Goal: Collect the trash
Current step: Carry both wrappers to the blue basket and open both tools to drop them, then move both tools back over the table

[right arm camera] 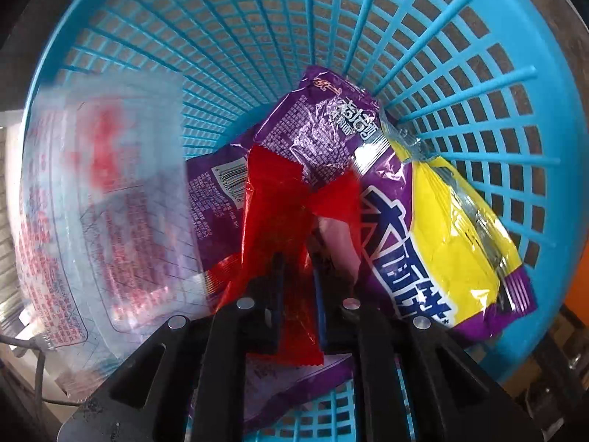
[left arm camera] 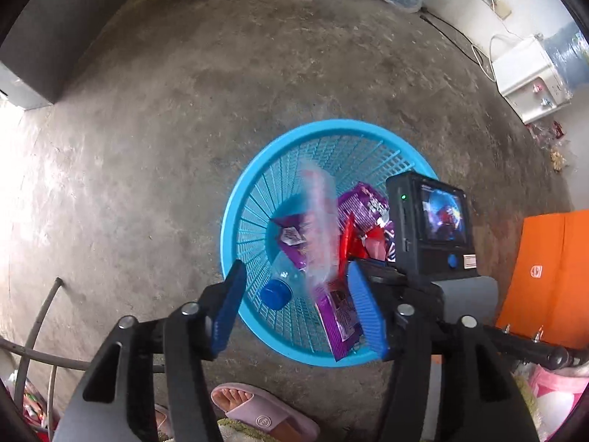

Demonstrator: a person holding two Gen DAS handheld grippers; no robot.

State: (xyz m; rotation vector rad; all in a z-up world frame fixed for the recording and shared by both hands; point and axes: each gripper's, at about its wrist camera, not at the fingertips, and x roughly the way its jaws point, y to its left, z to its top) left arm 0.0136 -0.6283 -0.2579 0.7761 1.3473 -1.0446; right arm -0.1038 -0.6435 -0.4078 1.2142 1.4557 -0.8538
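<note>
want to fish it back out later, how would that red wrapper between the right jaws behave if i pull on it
Probably floppy: the red wrapper is thin film, creased and twisted partway up. Likely very light, since it looks flat and empty. It may be slippery, as its glossy surface shines, so the narrowly parted jaws of the right gripper could lose it. It lies over purple packets in the blue basket.

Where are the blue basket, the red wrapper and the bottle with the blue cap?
blue basket (left arm camera: 235, 202): left wrist view, left rim.
red wrapper (right arm camera: 274, 217): right wrist view, its middle.
bottle (left arm camera: 275, 292): left wrist view, blue cap.

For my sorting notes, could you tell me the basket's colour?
The basket is light blue, clearest in the right wrist view.
</note>
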